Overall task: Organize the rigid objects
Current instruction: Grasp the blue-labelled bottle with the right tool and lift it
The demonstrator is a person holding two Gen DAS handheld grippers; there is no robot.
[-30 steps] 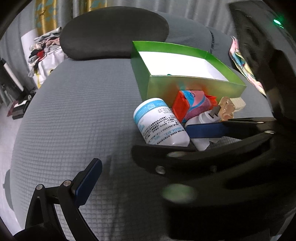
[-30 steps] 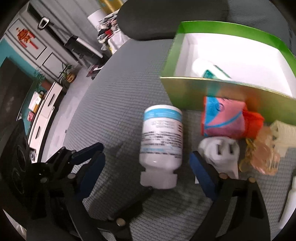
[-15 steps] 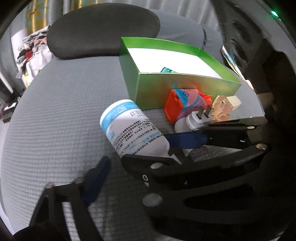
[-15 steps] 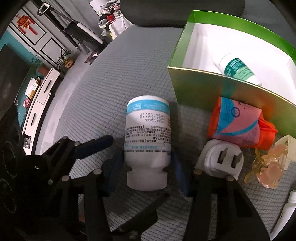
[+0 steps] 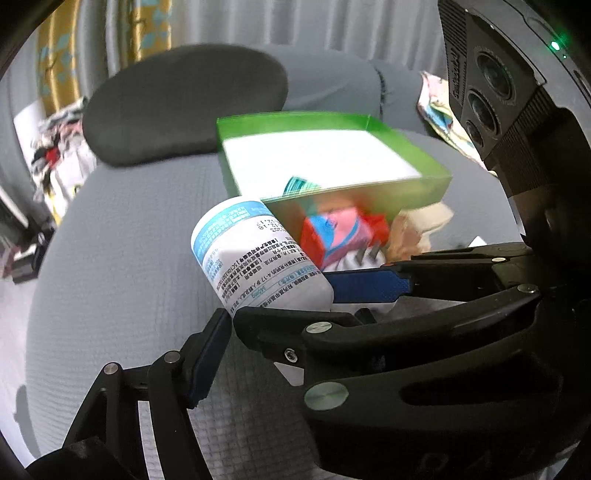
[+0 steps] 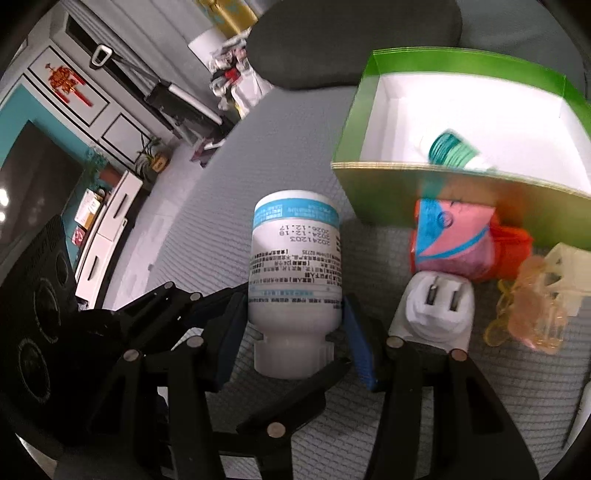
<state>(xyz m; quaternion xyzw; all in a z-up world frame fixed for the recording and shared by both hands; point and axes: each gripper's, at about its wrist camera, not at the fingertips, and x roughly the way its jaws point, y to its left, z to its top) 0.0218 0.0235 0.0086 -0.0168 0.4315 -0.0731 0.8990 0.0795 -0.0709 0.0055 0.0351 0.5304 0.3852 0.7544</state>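
Grey quilted sofa seat [image 6: 207,229] under everything I see. Dark oval cushion [image 5: 177,107] at the far edge. Behind it, grey curtain [image 5: 332,29] and a yellow patterned one [image 5: 59,55]. To the side: teal wall [image 6: 22,122], white cabinet [image 6: 107,218], dark screen [image 6: 33,177], small potted plant [image 6: 149,151], heap of clothes [image 5: 55,147].

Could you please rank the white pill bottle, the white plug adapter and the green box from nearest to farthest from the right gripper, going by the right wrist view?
1. White pill bottle: clamped between the right gripper pads.
2. White plug adapter: just right of the fingers.
3. Green box: beyond, upper right.
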